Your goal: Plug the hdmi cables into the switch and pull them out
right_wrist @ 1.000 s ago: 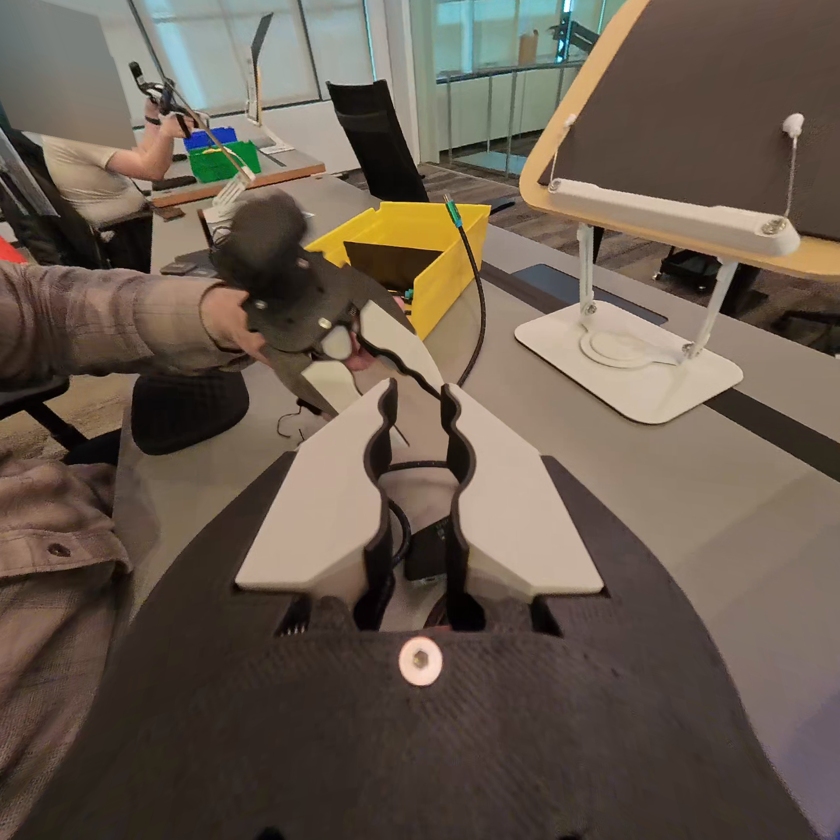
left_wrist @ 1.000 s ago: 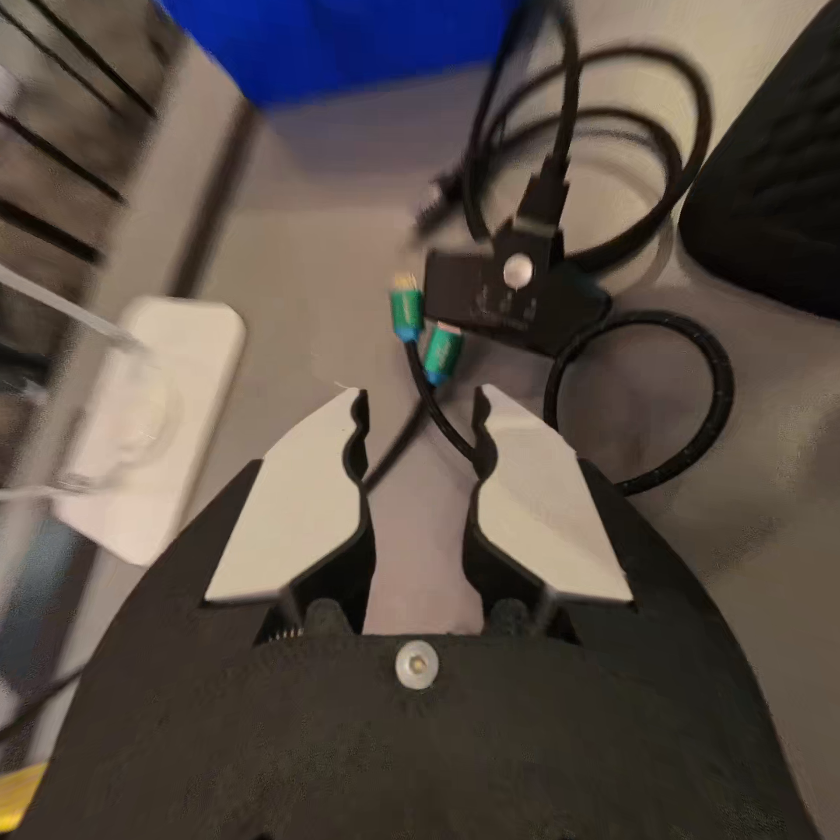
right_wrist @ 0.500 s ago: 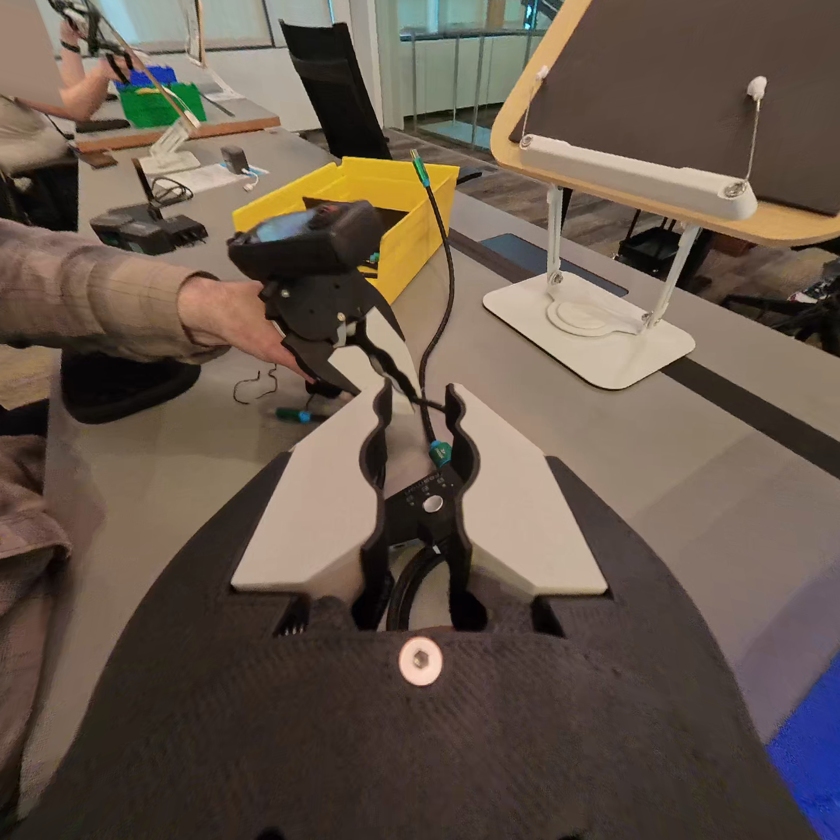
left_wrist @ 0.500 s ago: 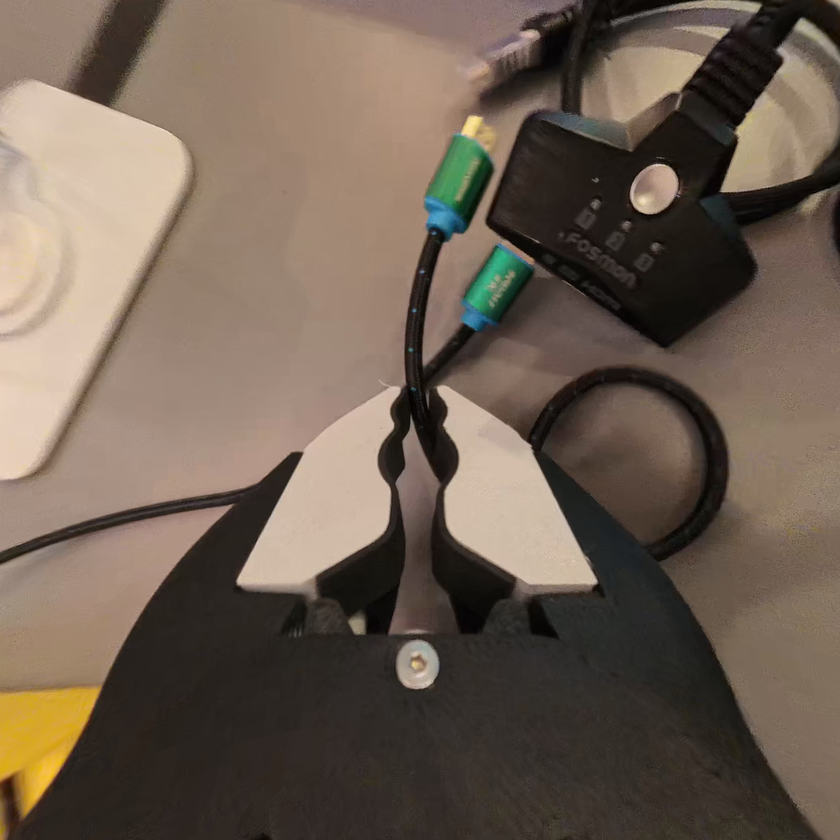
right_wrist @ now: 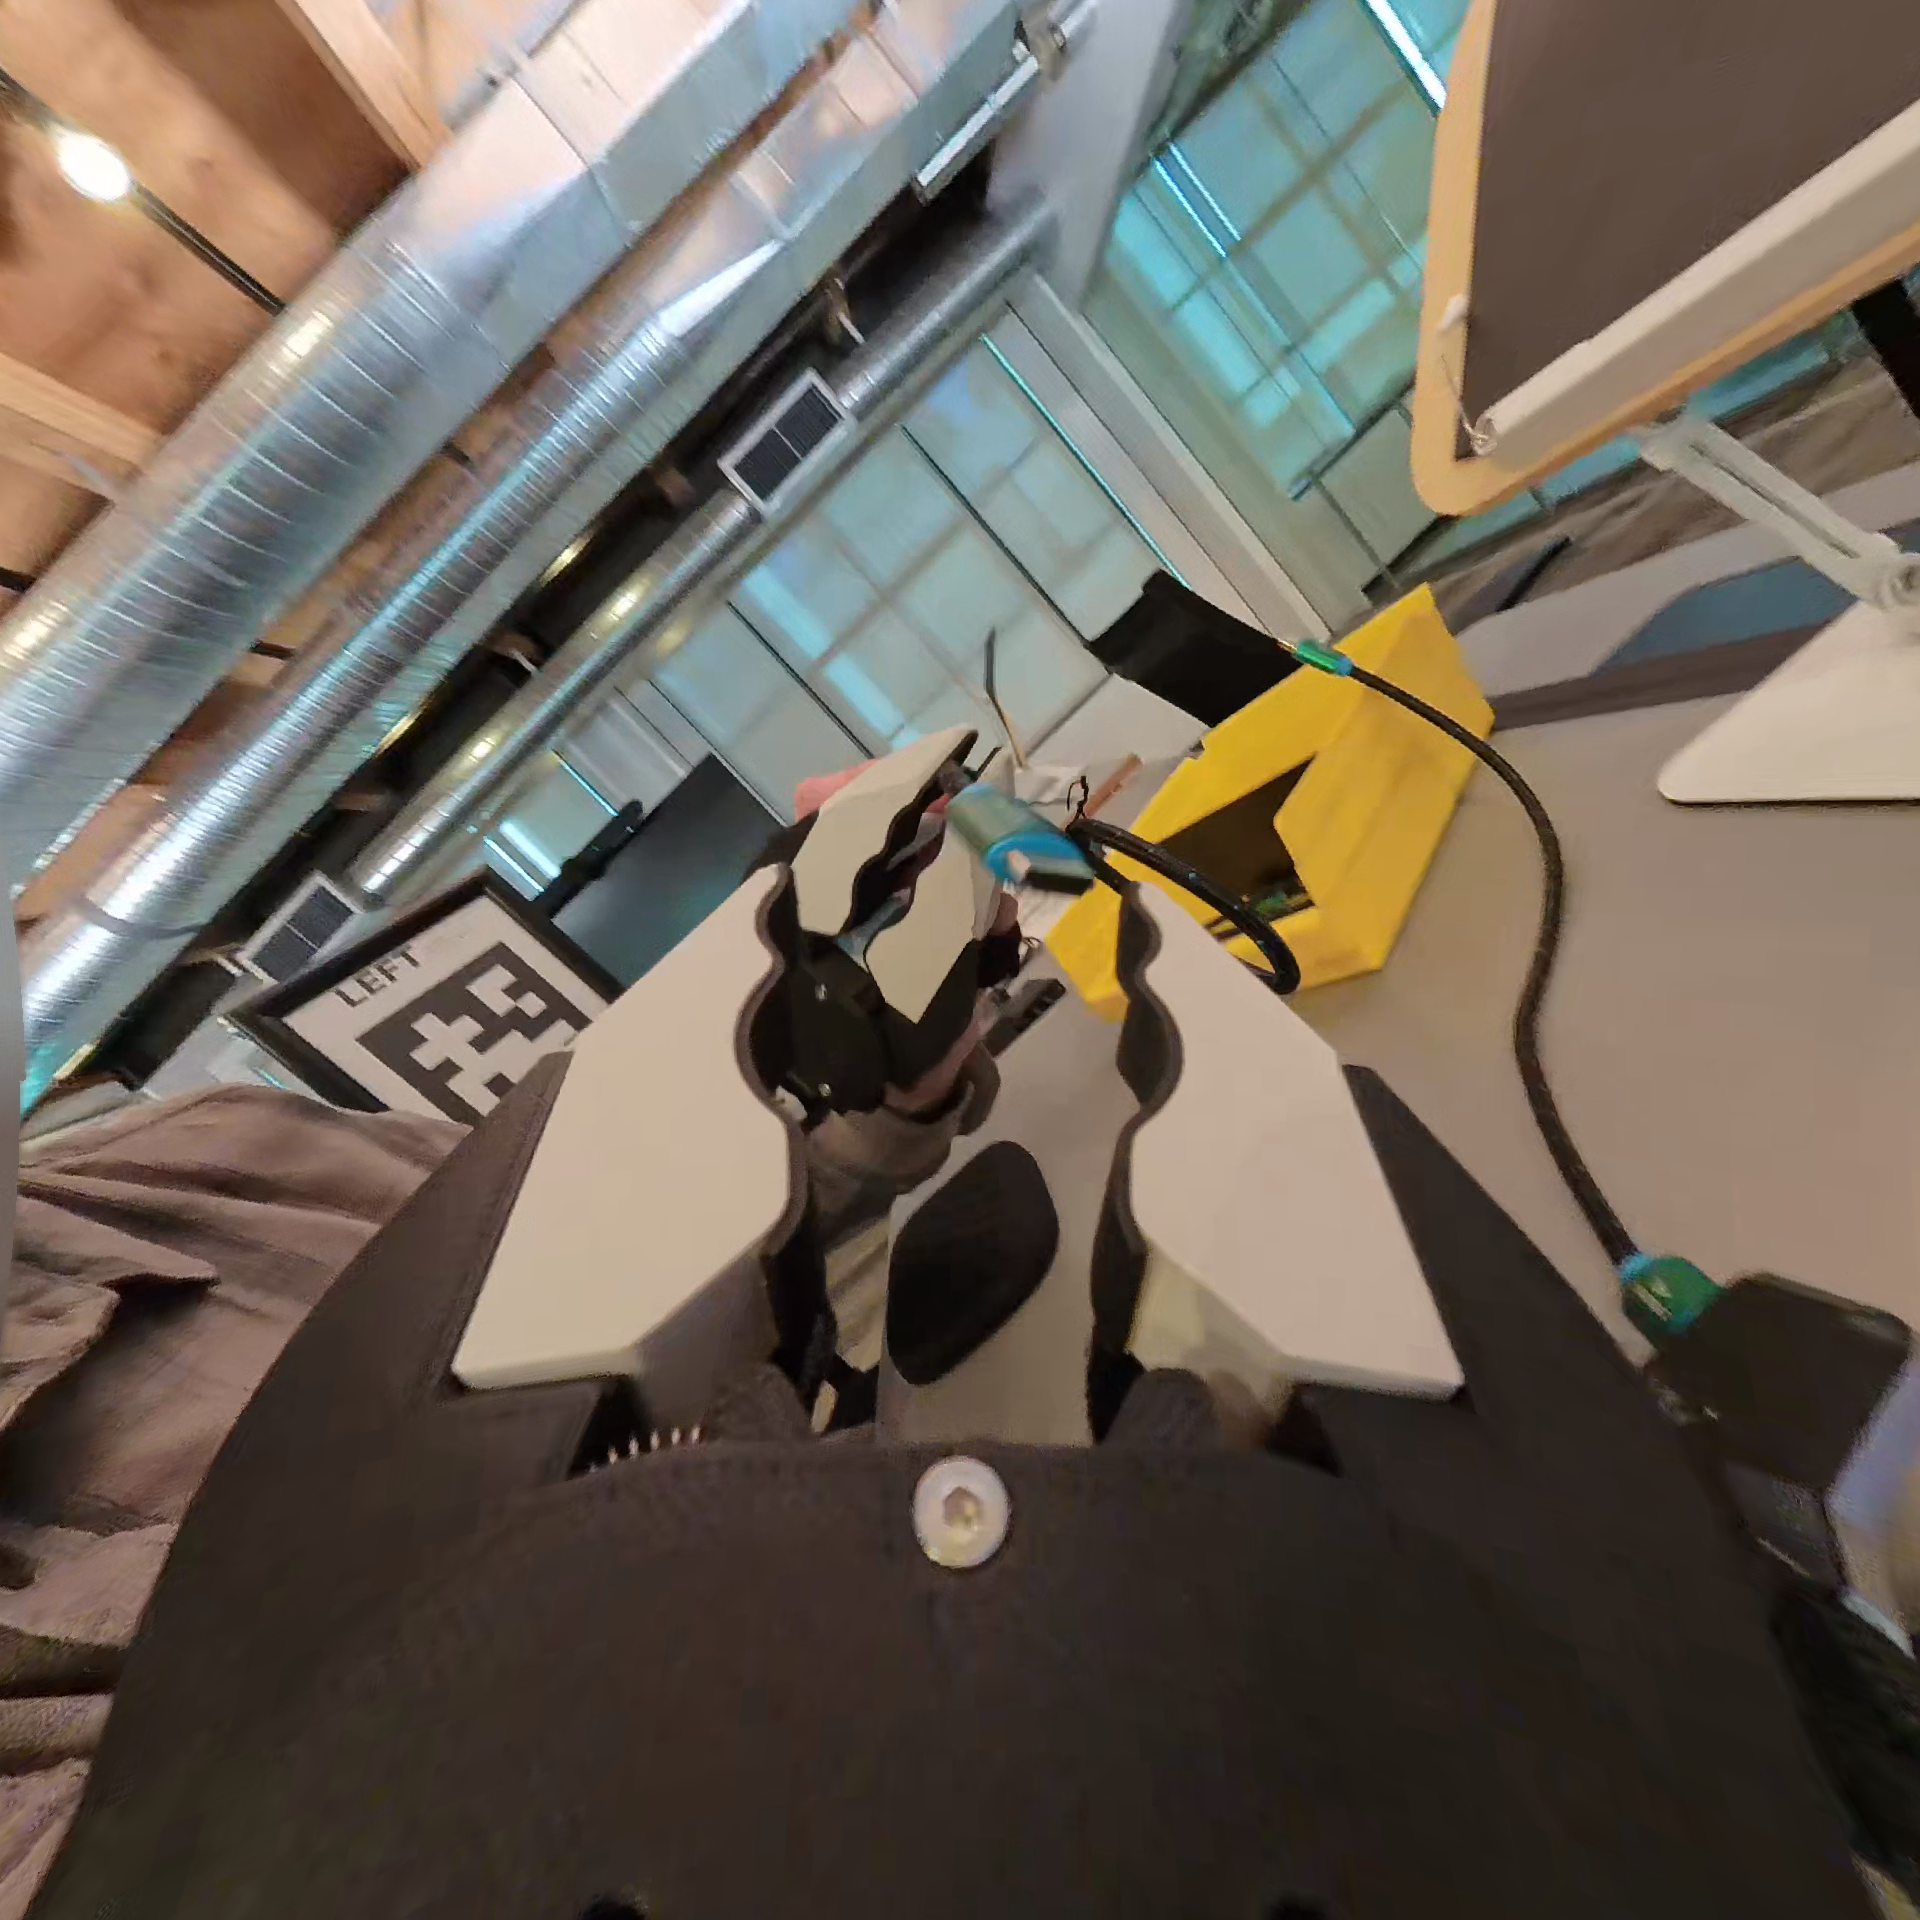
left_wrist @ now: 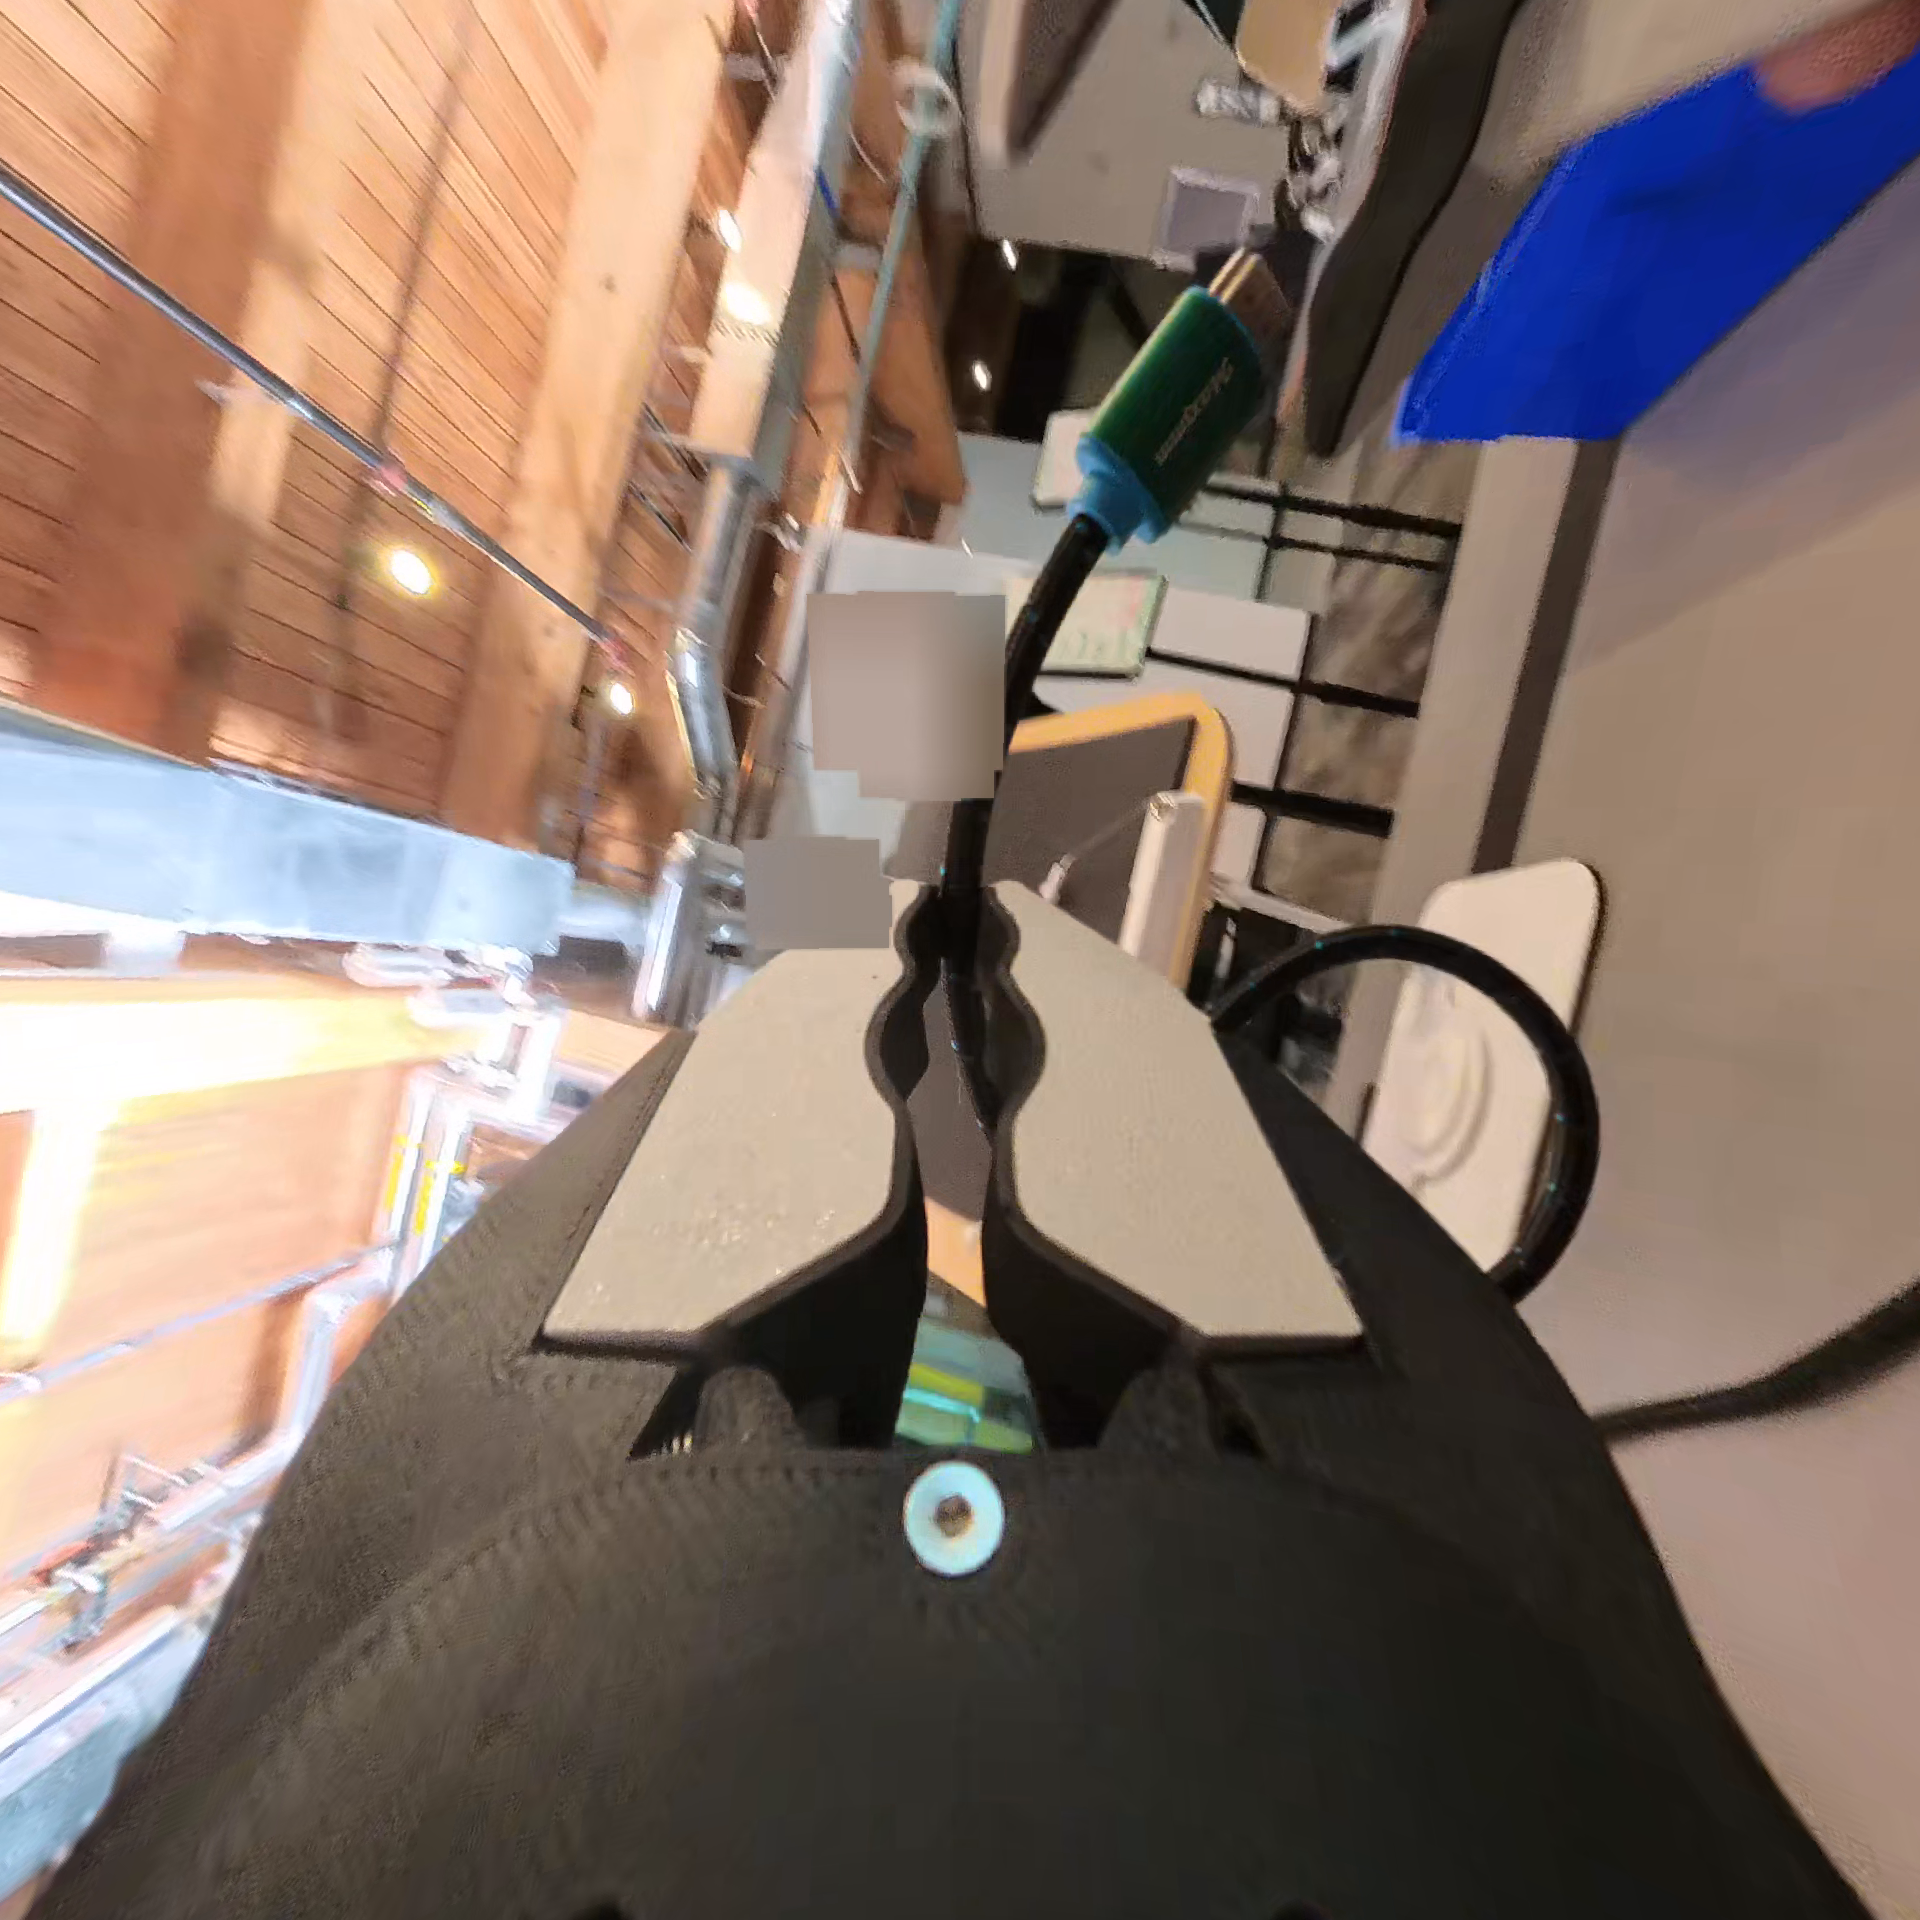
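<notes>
Braided black HDMI cable (left_wrist: 1029, 644) with green metal plug (left_wrist: 1174, 416) pinched between left gripper (left_wrist: 958, 914) tips, plug jutting beyond; right gripper (right_wrist: 951, 914) spread wide, empty, boxy black switch (right_wrist: 1787, 1382) at its right.

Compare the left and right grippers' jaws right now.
The left gripper has its jaws shut; the right gripper has its jaws wide apart. The left gripper clamps a black HDMI cable whose green plug sticks up in the air; the right gripper holds nothing. Both have white fingers on black bodies.
</notes>
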A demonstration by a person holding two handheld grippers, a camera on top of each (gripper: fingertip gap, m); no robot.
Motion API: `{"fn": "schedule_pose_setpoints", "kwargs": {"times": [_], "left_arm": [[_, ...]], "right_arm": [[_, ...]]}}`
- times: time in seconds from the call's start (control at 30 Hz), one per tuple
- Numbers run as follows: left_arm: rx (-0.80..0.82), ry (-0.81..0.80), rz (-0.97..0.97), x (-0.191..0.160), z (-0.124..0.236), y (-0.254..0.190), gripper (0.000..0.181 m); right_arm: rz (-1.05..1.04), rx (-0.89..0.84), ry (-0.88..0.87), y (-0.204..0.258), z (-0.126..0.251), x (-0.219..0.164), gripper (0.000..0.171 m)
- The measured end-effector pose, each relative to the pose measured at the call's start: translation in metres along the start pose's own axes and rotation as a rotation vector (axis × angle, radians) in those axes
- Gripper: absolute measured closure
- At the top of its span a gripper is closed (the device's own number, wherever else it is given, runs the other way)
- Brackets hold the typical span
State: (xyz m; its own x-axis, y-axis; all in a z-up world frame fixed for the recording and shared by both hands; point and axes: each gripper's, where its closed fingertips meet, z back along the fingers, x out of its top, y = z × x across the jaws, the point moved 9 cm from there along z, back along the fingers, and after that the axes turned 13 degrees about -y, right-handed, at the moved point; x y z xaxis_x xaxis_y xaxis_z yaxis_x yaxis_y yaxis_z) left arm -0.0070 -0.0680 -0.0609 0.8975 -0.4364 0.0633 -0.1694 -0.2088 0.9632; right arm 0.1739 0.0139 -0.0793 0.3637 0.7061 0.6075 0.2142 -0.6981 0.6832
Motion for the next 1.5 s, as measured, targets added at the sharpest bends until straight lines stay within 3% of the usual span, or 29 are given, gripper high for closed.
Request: {"fn": "schedule_pose_setpoints", "kwargs": {"times": [0.1,0.17,0.23,0.43,0.53,0.73,0.83,0.93,1.07,1.2,1.3,1.4,1.5], "left_arm": [[0.034,-0.061,-0.052,0.006,0.002,0.006,0.174],[0.047,-0.092,-0.065,0.008,0.003,0.009,0.175],[0.066,-0.116,-0.077,0.01,0.004,0.011,0.175],[0.096,-0.128,-0.067,0.009,0.001,0.016,0.175],[0.048,-0.131,0.026,0.01,-0.001,0.018,0.174],[-0.273,-0.123,0.623,0.001,0.0,0.045,0.142],[-0.47,-0.21,0.973,-0.002,0.003,0.075,0.142],[-0.684,-0.285,1.188,-0.001,-0.005,0.091,0.14],[-0.979,-0.252,1.12,0.012,-0.02,0.076,0.143],[-1.072,-0.254,1.066,0.018,-0.026,0.058,0.173],[-1.033,-0.257,1.037,0.021,-0.027,0.054,0.177],[-0.916,-0.173,0.811,0.021,-0.028,0.051,0.176],[-0.867,-0.062,0.687,0.016,-0.029,0.049,0.176]], "right_arm": [[-0.053,0.07,-0.014,0.003,-0.01,-0.002,0.115],[-0.092,0.15,-0.032,0.008,-0.016,-0.004,0.126],[-0.105,0.176,-0.064,0.01,-0.018,-0.003,0.15],[-0.019,0.207,-0.054,0.018,-0.021,-0.003,0.153],[0.068,0.202,-0.069,0.019,-0.019,0.001,0.152],[0.375,0.2,0.028,0.027,-0.019,0.011,0.152],[0.518,0.228,0.09,0.031,-0.02,0.012,0.152],[0.62,0.295,0.138,0.038,-0.024,0.007,0.152],[0.686,0.379,0.151,0.046,-0.028,0.001,0.152],[0.712,0.421,0.138,0.049,-0.027,0.0,0.152],[0.713,0.418,0.129,0.046,-0.026,0.004,0.152],[0.751,0.342,0.131,0.042,-0.028,0.007,0.148],[0.973,0.169,0.149,0.045,-0.025,0.015,0.116]]}}
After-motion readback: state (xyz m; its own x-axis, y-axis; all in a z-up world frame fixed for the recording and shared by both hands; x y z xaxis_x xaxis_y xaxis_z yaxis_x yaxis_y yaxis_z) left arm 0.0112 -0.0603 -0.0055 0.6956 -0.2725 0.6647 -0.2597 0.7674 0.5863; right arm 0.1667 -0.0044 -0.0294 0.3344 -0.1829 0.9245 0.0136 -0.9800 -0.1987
